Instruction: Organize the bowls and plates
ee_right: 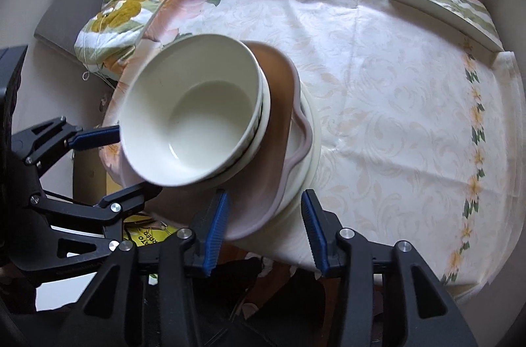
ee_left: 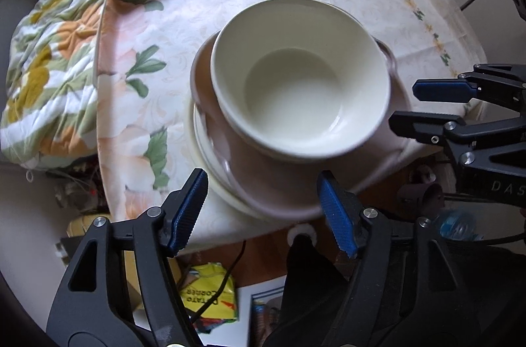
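Your left gripper hangs with jaws spread wide, gripping nothing. Just to its right, your right gripper is parted the same way.

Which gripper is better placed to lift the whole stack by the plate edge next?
Probably right: the right gripper is open and straddles the pink plate rim; the left gripper, also open, sits short of it.

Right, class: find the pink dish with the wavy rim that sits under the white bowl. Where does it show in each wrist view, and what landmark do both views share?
Left wrist view: the pink dish lies centre to lower centre, just beyond the open left gripper.
Right wrist view: the pink dish lies left of centre, beyond the open right gripper.
Shared landmark: the white bowl stacked on it.
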### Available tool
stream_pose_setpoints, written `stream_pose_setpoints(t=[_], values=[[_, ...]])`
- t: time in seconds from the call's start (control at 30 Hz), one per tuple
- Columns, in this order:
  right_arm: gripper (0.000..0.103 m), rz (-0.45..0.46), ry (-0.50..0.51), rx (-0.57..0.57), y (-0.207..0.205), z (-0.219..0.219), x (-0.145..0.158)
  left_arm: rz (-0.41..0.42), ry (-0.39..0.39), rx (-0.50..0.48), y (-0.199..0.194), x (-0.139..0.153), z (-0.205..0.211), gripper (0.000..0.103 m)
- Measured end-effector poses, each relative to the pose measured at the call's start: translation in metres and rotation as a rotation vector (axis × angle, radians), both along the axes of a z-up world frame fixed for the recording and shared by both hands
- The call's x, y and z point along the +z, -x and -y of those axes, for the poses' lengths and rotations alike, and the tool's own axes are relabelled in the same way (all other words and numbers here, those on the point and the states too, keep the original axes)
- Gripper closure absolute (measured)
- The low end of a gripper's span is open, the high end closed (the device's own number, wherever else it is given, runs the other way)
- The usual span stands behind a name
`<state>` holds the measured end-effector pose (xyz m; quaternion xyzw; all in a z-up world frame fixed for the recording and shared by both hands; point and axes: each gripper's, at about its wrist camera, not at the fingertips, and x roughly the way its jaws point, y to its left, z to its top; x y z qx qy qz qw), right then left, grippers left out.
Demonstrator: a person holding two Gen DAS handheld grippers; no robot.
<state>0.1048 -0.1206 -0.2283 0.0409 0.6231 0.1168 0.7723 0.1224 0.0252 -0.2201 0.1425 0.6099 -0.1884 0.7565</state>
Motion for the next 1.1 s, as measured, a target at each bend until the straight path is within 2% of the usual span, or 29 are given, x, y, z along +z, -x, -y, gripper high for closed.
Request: stream_pose_setpoints(t=[0.1,0.17,0.27,0.37,0.47,0.5,0.53,0.57,0.6,0.63,0.73,0.9,1.1], values=[[0.062,0.034,-0.017,-0.012,0.014,0.003,0.016,0.039,0.019,0.056,0.016,0.019,-0.006,0.036],[0.062,0.095,-0.013,-0.017,0.028,0.008,0.034,0.078,0.037,0.096,0.026,0.033,-0.009,0.036],[0.062,0.193,-0.005,-0.029,0.049,0.017,0.064,0.185,0.079,0.169,0.049,0.068,-0.013,0.036],[0.062,0.297,0.021,-0.041,0.073,0.025,0.099,0.342,0.125,0.234,0.083,0.117,-0.014,0.036],[0.06,0.431,0.051,-0.065,0.101,0.036,0.142,0.48,0.184,0.275,0.11,0.16,-0.012,0.029],[0.057,0.488,0.068,-0.085,0.113,0.038,0.159,0.527,0.198,0.288,0.12,0.173,-0.011,0.021],[0.045,0.527,0.079,-0.101,0.12,0.04,0.17,0.557,0.206,0.296,0.124,0.183,-0.01,0.012],[0.029,0.566,0.087,-0.119,0.128,0.043,0.18,0.602,0.216,0.303,0.132,0.195,-0.008,0.008],[0.021,0.611,0.092,-0.15,0.138,0.048,0.191,0.657,0.225,0.307,0.143,0.206,-0.007,0.0],[0.01,0.641,0.092,-0.172,0.145,0.05,0.197,0.699,0.226,0.31,0.151,0.214,-0.006,0.0],[0.002,0.714,0.102,-0.229,0.166,0.055,0.212,0.784,0.225,0.312,0.168,0.231,-0.003,0.0],[0.002,0.789,0.153,-0.294,0.186,0.06,0.217,0.84,0.222,0.294,0.181,0.24,0.003,0.0],[0.002,0.812,0.153,-0.32,0.188,0.065,0.215,0.894,0.218,0.285,0.187,0.242,0.008,0.0]])
